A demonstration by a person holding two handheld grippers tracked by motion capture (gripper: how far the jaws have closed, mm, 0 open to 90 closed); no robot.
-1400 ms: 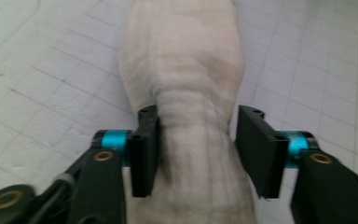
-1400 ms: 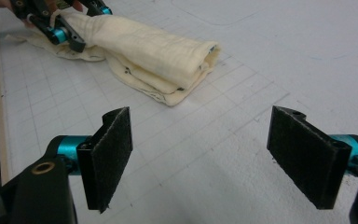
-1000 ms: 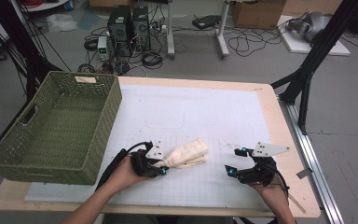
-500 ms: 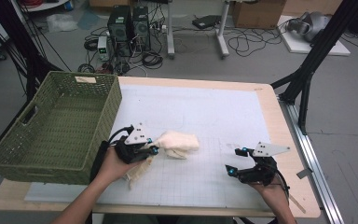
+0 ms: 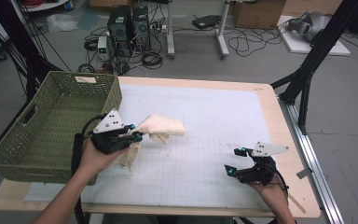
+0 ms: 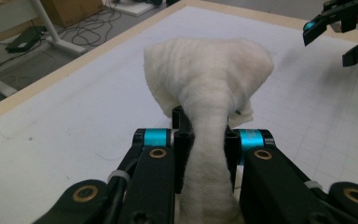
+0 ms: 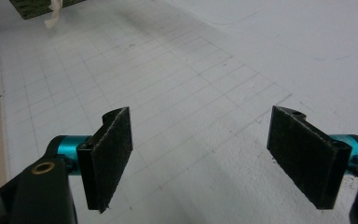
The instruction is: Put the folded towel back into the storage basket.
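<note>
A cream cloth [image 5: 161,127] hangs bunched above the white grid mat [image 5: 200,116], just right of the green woven basket [image 5: 51,126]. My left gripper [image 5: 135,136] is shut on it; in the left gripper view the cloth [image 6: 209,70] is pinched between the two black jaws of that gripper [image 6: 205,135], bulging out in front and trailing back below. My right gripper [image 5: 234,161] rests low over the mat's front right part. Its pads [image 7: 109,154] stand wide apart, open, with nothing between them [image 7: 214,154].
The basket stands on the table's left side, its near rim beside my left hand. In the left gripper view the right gripper [image 6: 340,32] is at the top right. Black frame legs [image 5: 307,70] rise off the table's right edge. Cables and computers lie on the floor beyond.
My left gripper has risen and shifted left toward the basket, carrying the cloth up off the mat. The right gripper has stayed where it was.
</note>
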